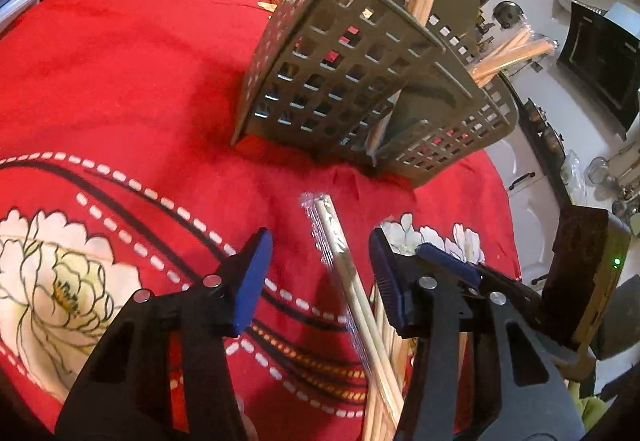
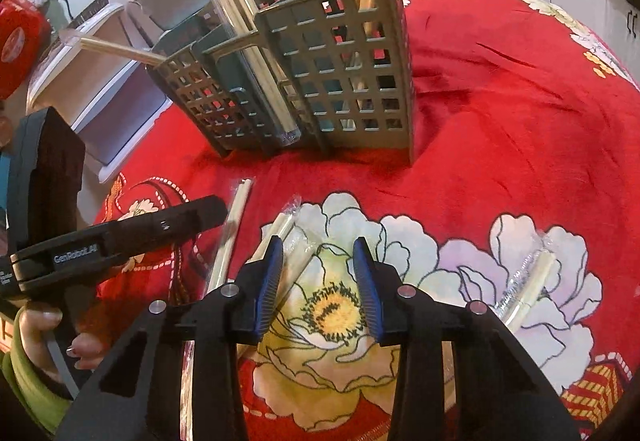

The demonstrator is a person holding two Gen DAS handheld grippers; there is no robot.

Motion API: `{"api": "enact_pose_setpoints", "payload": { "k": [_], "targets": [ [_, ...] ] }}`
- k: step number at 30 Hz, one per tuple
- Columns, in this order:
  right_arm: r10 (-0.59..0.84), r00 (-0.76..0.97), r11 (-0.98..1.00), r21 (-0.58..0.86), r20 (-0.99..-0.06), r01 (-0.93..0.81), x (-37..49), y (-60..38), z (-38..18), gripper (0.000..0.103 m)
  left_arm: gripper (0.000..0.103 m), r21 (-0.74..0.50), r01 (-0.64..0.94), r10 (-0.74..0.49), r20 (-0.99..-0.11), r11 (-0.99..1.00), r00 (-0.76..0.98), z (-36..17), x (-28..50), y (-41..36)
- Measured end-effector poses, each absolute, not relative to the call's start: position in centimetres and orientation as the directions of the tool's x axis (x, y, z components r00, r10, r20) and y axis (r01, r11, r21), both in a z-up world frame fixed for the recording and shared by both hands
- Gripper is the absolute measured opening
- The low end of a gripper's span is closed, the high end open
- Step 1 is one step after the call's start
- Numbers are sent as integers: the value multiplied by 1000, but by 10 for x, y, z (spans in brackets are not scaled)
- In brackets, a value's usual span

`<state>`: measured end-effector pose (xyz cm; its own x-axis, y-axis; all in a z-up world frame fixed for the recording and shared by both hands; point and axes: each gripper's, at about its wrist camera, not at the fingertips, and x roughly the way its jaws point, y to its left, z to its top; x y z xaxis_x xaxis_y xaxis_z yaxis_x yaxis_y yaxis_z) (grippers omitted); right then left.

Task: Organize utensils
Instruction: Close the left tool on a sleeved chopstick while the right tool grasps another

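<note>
The left wrist view alone shows the left gripper [image 1: 320, 269] partly open around a clear-wrapped pair of pale wooden chopsticks [image 1: 340, 257] lying on the red flowered cloth [image 1: 120, 81] — its blue pads [image 1: 252, 281] stand clear of the wrapper. The right wrist view alone shows the right gripper [image 2: 318, 281], narrow and empty, angled down over the cloth's white flower; three wrapped pairs lie nearby — two to its left, one to its right. Ahead of both stands one grey perforated plastic utensil caddy [image 2: 344, 81] holding more chopsticks.
</note>
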<state>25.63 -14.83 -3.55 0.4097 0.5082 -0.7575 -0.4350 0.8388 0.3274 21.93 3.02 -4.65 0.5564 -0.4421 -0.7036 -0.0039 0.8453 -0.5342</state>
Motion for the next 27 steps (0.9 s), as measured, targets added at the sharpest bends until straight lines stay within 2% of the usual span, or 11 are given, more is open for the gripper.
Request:
{"api": "enact_pose_setpoints", "payload": {
  "k": [6,10,12,14,21,25,27],
  "targets": [
    [513,407,835,329,-756,-441,260,-145,-38,26,40,-508,-6,-419,-718,861,556,-45,231,26],
    [530,398,824,343,-749,-452,262,-143,-39,15,40,-471,-1,-390,-731,882,560,-44,237,20],
    [535,398,822,349,-745,-451,263,-143,-39,14,39,-450,0,-372,-739,893,562,-44,240,17],
    [542,399,819,360,-739,-447,263,-146,-40,11,32,-427,-2,-351,-748,904,564,-43,243,14],
    [559,413,815,384,-719,-435,262,-159,-38,8,18,-351,-1,-287,-767,936,574,-43,248,5],
    [559,432,818,387,-707,-425,260,-167,-35,7,4,-381,13,-317,-749,925,583,-41,246,3],
    [558,441,820,388,-703,-421,259,-169,-33,7,2,-397,22,-334,-740,917,583,-40,243,3]
  ]
}}
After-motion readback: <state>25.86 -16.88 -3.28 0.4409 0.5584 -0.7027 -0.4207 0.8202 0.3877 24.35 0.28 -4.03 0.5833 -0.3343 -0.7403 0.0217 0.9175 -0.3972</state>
